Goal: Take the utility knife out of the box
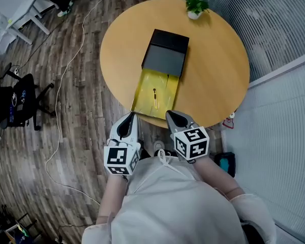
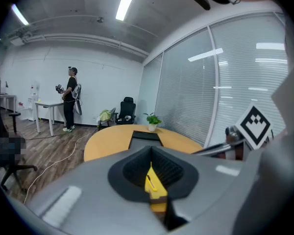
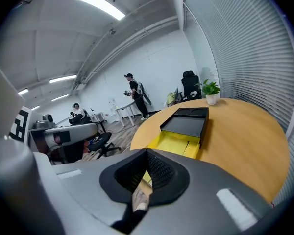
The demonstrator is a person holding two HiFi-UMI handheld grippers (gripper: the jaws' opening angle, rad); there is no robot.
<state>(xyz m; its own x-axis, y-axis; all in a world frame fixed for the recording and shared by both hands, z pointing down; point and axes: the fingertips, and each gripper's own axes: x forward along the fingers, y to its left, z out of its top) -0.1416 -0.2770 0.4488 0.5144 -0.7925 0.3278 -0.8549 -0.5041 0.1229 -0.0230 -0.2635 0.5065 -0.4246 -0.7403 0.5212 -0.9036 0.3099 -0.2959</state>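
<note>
The left tongs point(image 1: 130, 116) are closed, tips together, with nothing between them. The right tongs point(image 1: 169, 114) are also closed and empty. Both are held side by side just short of the near edge of the bench point(image 1: 213, 70), pointing across it and somewhat down. The left tips are off the near left corner of the yellow tray point(image 1: 142, 93) and the right tips are at its near right corner. Neither pair touches the tray or the knife point(image 1: 154, 95).

The knife lies flat on the tray floor, about midway across it and nearer the tray's near end. Its long axis runs from the near edge of the bench towards the far edge, roughly along the tray's length. It is too small to tell which end is the blade. Nothing else can be made out in the tray.

The tray extends from the near end of the black box point(image 1: 165, 55) and reaches the near edge of the bench. The box lies in the middle of the round bench, its long axis in line with the tray. Its open black part looks empty.

A small potted plant point(image 1: 195, 5) stands upright at the far edge of the bench, well apart from the box.
</note>
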